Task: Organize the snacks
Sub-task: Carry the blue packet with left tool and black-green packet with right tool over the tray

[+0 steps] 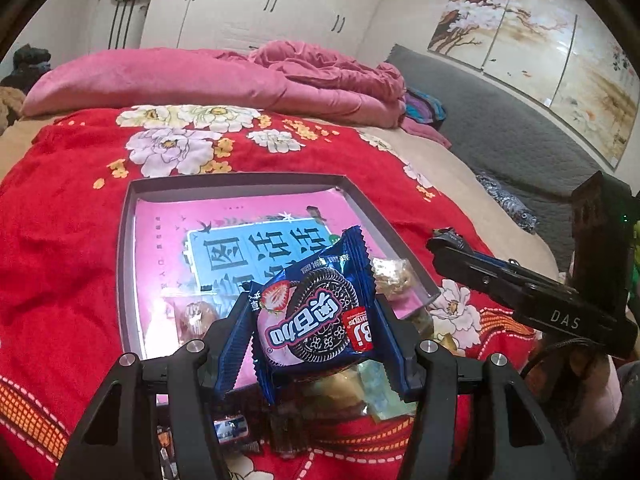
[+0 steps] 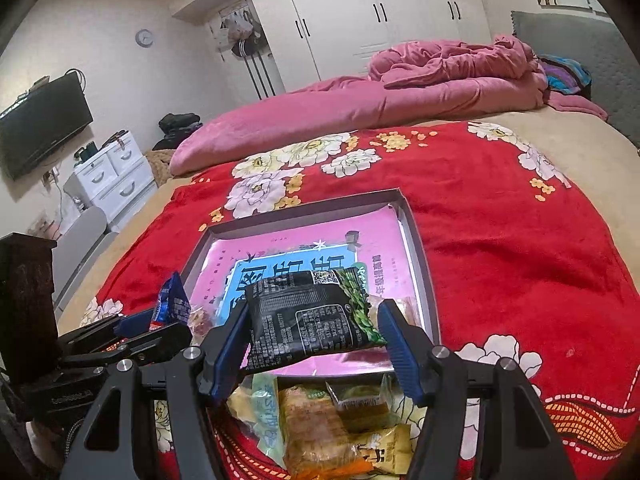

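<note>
My left gripper [image 1: 316, 336] is shut on a blue cookie packet [image 1: 314, 314] with a black sandwich cookie and strawberry printed on it, held above the near edge of a shallow grey box [image 1: 240, 184] lined with a pink printed sheet. My right gripper [image 2: 316, 340] is shut on a black and green snack packet [image 2: 308, 320], also over the box's [image 2: 416, 240] near edge. In the right wrist view the left gripper [image 2: 132, 336] with its blue packet [image 2: 172, 306] shows at the left. A few wrapped sweets [image 1: 196, 316] lie inside the box.
A heap of loose snack packets [image 2: 332, 428] lies on the red flowered blanket [image 2: 500, 240] just in front of the box. Pink quilt [image 1: 200, 80] is piled at the bed's far side. A grey headboard [image 1: 500, 120] and white wardrobes stand beyond.
</note>
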Demonstrator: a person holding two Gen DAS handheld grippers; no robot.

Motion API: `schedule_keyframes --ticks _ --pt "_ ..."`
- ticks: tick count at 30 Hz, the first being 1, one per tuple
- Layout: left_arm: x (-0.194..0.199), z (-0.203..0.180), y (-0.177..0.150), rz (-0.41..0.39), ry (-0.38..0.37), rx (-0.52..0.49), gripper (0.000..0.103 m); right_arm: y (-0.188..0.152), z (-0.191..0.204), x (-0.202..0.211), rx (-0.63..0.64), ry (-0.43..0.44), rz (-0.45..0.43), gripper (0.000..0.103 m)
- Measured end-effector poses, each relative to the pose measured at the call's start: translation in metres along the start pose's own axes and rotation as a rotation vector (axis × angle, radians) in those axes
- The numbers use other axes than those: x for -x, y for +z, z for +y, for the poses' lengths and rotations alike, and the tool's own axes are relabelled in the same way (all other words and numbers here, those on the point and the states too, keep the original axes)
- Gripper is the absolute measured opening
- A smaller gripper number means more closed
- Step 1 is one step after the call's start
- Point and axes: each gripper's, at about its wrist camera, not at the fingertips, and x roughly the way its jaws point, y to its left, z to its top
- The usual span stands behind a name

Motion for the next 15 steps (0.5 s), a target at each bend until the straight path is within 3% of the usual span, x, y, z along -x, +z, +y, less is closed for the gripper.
schedule_keyframes --ticks 15 --pt "-0.015 0.011 0.002 0.016 0.023 0.004 0.06 -0.001 -0.008 -0.01 -0.021 -0.022 0.014 0.064"
